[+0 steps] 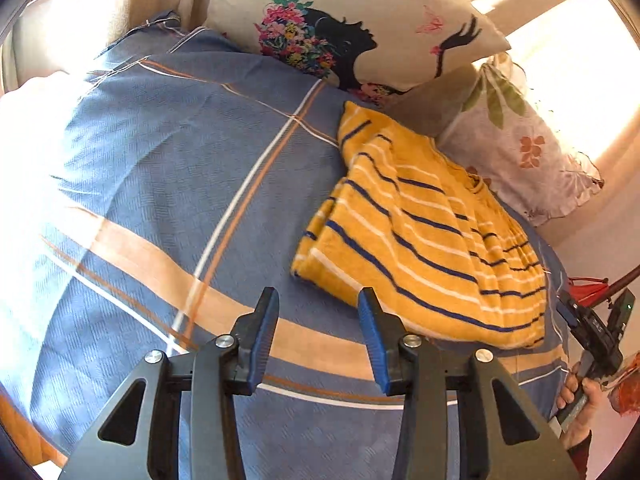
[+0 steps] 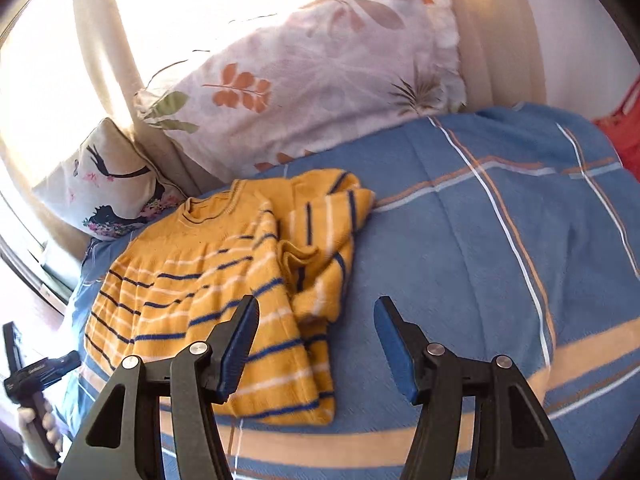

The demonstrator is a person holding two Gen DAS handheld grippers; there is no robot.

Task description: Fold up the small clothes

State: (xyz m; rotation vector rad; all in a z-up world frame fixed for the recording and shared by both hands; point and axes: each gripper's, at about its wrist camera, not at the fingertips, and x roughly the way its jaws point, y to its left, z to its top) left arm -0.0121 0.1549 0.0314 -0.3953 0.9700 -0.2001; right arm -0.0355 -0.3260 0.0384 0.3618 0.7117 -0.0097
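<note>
Down low, a blue bed cover (image 1: 160, 168) with orange and white lines is spread over a bed. Bright sun falls on it from the window side. A yellow sweater (image 1: 420, 232) with dark blue and white stripes lies on the cover. Behind it, two pillows lean at the back of the bed. One is a pale flower pillow (image 2: 304, 80) with orange leaves. The other is a cream pillow (image 1: 360, 28) with a picture of a dark lady who has flowers in her hair. Pale curtains hang behind the pillows, and the light there is very white.

The left gripper (image 1: 318, 336) is held low over the blue cover, pointing toward the pillows. Its jaws stand apart with nothing between them. The right gripper (image 2: 316, 344) is also held low over the bed, and its jaws stand wide apart and hold nothing. In the left view, the person's right hand (image 1: 580, 404) holds its tool at the far right edge. In the right view, the left hand (image 2: 38, 424) holds its tool at the far left edge.

The sweater lies partly folded, with one sleeve bunched on top. From the left gripper, it sits just ahead and to the right of the jaws. From the right gripper, it lies ahead and to the left, and the left jaw sits in front of its bottom edge. The neck hole points toward the pillows.
</note>
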